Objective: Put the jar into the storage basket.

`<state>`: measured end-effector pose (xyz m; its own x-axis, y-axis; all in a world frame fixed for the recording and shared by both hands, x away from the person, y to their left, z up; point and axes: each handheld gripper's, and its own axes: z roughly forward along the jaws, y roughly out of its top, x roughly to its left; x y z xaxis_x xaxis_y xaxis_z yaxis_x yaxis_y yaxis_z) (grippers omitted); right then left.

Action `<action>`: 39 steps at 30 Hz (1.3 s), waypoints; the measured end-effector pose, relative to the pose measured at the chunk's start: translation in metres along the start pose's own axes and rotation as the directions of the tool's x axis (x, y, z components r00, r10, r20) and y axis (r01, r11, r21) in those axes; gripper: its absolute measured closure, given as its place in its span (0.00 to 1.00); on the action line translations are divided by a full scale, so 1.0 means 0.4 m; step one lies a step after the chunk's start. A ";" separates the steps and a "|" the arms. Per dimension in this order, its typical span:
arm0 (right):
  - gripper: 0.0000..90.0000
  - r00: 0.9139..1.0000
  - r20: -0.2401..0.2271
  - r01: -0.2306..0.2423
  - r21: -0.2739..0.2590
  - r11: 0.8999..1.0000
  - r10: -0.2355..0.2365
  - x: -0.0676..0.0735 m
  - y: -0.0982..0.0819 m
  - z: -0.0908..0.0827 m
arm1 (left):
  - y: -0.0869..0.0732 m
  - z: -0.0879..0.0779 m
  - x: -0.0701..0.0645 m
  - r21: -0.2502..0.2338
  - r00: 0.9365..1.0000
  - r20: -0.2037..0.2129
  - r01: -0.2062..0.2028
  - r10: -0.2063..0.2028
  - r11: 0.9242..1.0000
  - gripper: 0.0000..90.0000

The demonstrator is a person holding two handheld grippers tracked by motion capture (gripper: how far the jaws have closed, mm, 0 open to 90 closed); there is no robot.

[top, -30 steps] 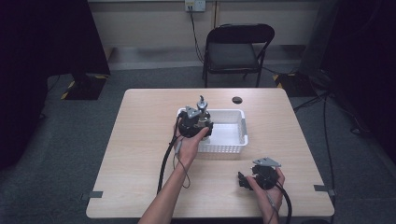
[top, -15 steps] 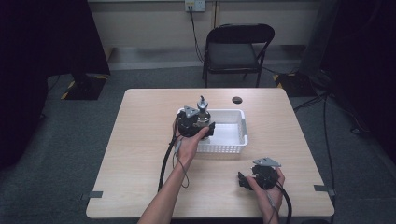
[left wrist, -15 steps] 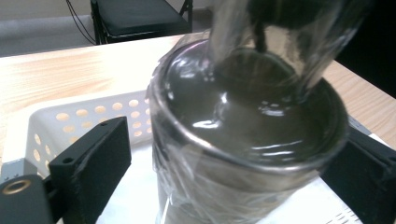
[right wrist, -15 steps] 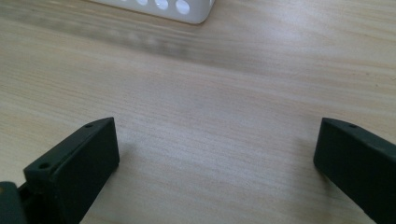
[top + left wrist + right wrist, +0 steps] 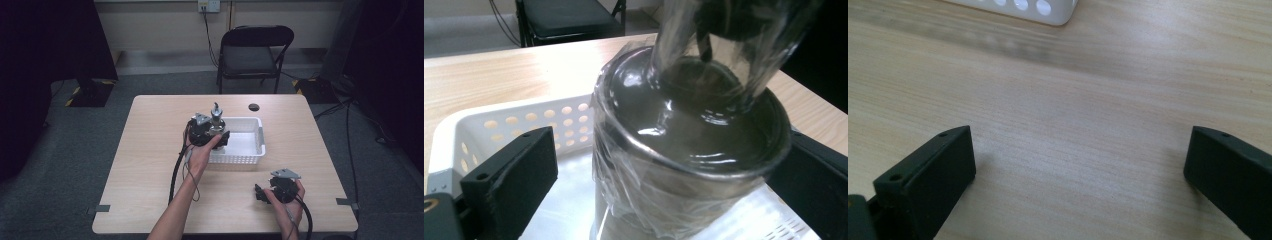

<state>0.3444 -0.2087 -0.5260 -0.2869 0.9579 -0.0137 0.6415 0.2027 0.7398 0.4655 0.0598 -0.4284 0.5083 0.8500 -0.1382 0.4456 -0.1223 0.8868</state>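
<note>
Tongs on the left [image 5: 216, 136] grip a shiny wrapped jar [image 5: 684, 150], jaws pressed to its two sides. Since a second ago it has drifted from the basket's [image 5: 260, 135] far-left corner toward its near-left wall and now hangs low over the floor there; lowering and letting go look like the remaining step. Its long axis runs near vertical, neck [image 5: 216, 111] pointing up and tipped slightly toward 12 o'clock. Right tongs [image 5: 262, 193] rest wide open and empty on the worktop [image 5: 150, 150] at about 5 o'clock from the basket.
</note>
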 end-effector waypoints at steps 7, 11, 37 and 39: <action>0.00 1.000 0.000 0.000 0.000 1.000 0.000 0.000 0.000 0.000 | 0.002 -0.009 -0.001 0.011 1.000 -0.012 -0.006 0.007 1.000 0.02; 0.00 1.000 0.000 0.000 0.000 1.000 0.000 0.000 0.000 0.000 | -0.001 -0.018 -0.004 0.005 1.000 -0.007 -0.013 0.013 1.000 0.02; 0.00 1.000 0.000 0.000 0.000 1.000 0.000 0.000 0.000 0.000 | -0.007 -0.084 0.006 -0.022 0.999 -0.028 -0.026 0.025 0.999 0.02; 0.00 1.000 0.000 0.000 0.000 1.000 0.000 0.000 0.000 0.000 | -0.008 -0.089 0.006 -0.022 0.999 -0.029 -0.028 0.028 0.999 0.02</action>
<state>0.3444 -0.2087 -0.5260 -0.2867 0.9579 -0.0139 0.6415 0.2028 0.7399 0.4390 0.0803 -0.4158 0.4986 0.8610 -0.1007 0.4145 -0.1348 0.9000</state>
